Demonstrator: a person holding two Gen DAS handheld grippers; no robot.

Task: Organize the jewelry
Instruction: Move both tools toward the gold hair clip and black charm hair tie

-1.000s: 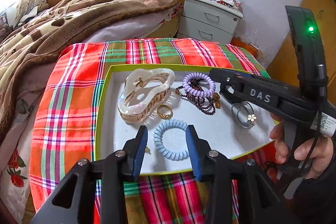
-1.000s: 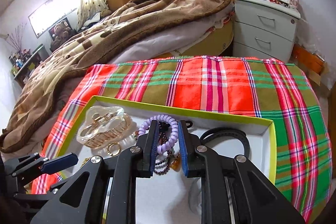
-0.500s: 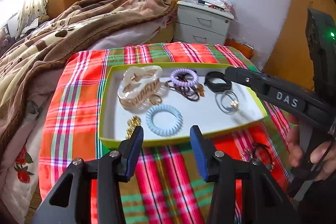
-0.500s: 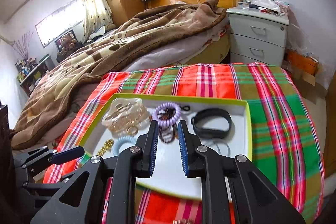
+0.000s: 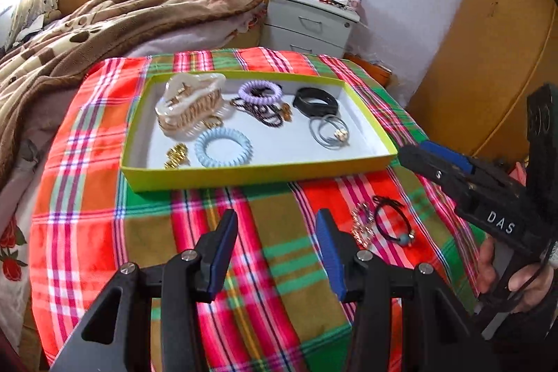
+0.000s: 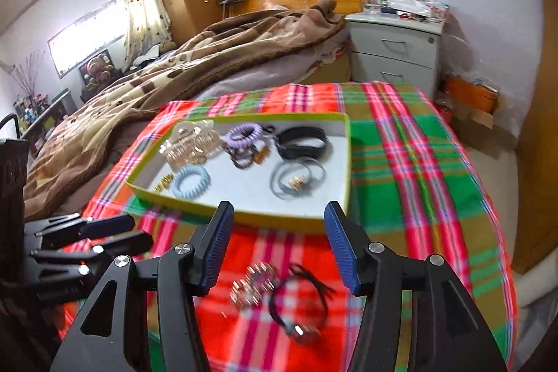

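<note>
While the right gripper (image 6: 275, 246) hangs with fingers just spread wide and empty, lower it squarely over the black cord bracelet (image 6: 300, 305) — clear of the gold chain (image 6: 253, 285) beside it; the left gripper (image 5: 275, 253) waits, fingers apart.

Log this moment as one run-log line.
left gripper: open, empty | right gripper: jaws just opened, empty | tray: holds jewelry | black cord bracelet, sparkly bracelet: outside on cloth
</note>
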